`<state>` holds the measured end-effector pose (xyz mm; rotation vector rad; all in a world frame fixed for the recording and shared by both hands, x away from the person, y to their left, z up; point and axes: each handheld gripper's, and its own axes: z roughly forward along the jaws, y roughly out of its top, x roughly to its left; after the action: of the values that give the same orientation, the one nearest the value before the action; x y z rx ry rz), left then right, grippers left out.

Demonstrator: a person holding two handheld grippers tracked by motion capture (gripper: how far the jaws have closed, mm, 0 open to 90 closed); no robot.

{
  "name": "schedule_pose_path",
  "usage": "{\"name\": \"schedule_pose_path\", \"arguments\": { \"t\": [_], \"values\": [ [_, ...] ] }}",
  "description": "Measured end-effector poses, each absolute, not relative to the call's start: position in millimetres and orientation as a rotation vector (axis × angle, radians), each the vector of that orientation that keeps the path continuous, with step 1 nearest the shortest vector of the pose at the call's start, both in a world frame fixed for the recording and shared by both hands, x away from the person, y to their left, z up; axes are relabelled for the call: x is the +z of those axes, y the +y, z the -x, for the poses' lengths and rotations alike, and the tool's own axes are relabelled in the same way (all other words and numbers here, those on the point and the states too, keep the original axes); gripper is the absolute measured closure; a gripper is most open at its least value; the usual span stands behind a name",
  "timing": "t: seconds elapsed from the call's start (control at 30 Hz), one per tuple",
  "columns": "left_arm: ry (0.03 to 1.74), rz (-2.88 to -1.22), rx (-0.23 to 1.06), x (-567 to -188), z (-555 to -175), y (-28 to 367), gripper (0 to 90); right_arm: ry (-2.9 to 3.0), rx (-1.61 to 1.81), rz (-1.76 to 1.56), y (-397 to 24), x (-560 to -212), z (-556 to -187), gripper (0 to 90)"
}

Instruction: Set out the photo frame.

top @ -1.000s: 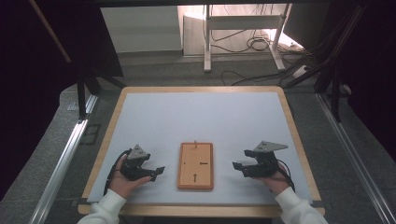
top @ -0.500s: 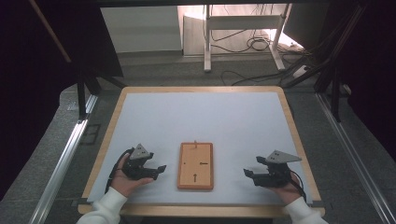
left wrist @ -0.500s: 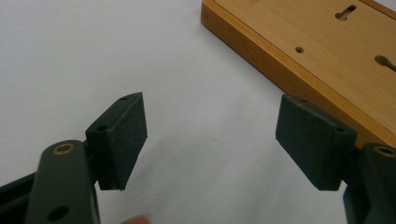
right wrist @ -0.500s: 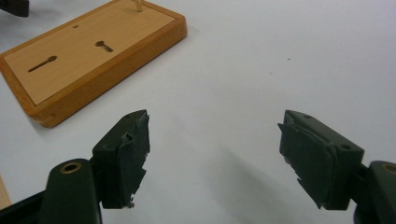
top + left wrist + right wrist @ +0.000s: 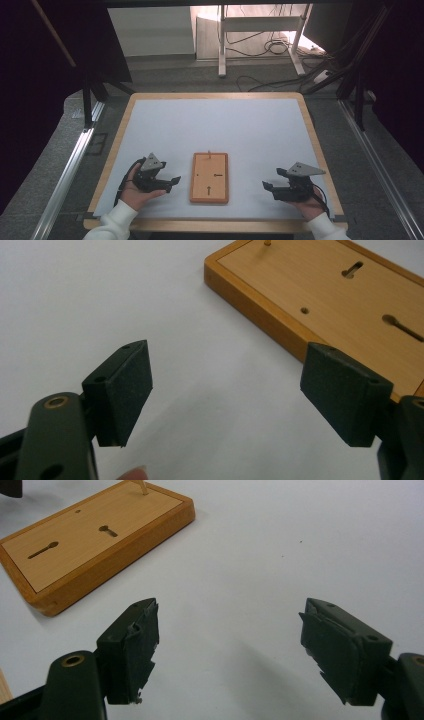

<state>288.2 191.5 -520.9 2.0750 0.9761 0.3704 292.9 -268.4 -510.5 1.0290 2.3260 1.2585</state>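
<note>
So both claws are wide apart and empty: left gripper (image 5: 169, 182) sits just beside the wooden board (image 5: 210, 177), right gripper (image 5: 269, 188) hangs a bit farther off. Board's flat mid-table, tiny peg (image 5: 209, 152) at its far end. I'd come in square, low and slow.

Both forearms come in from six o'clock in white sleeves. The left hand (image 5: 134, 191) cradles the left gripper (image 5: 172, 182) from beneath, palm up, jaws aimed toward three o'clock and spread wide with bare surface between them. The right hand (image 5: 310, 204) holds the right gripper (image 5: 265, 187) pointing toward nine o'clock, its jaws likewise gaping apart, each pad (image 5: 132, 650) clear of everything.
</note>
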Motion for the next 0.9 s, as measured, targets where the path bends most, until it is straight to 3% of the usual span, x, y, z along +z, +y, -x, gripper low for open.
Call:
{"name": "schedule_pose_path", "arguments": {
  "t": [0.33,0.9],
  "values": [
    [0.889,-2.113,0.408,-515.0,-303.6,167.9,27.9,2.284,1.298,-1.035,-266.5,-510.3,-289.1,21.7],
    [0.773,-2.17,0.292,-501.9,-327.6,134.5,33.9,2.34,1.239,-1.037,-256.6,-509.6,-286.0,21.6]
  ]
}}
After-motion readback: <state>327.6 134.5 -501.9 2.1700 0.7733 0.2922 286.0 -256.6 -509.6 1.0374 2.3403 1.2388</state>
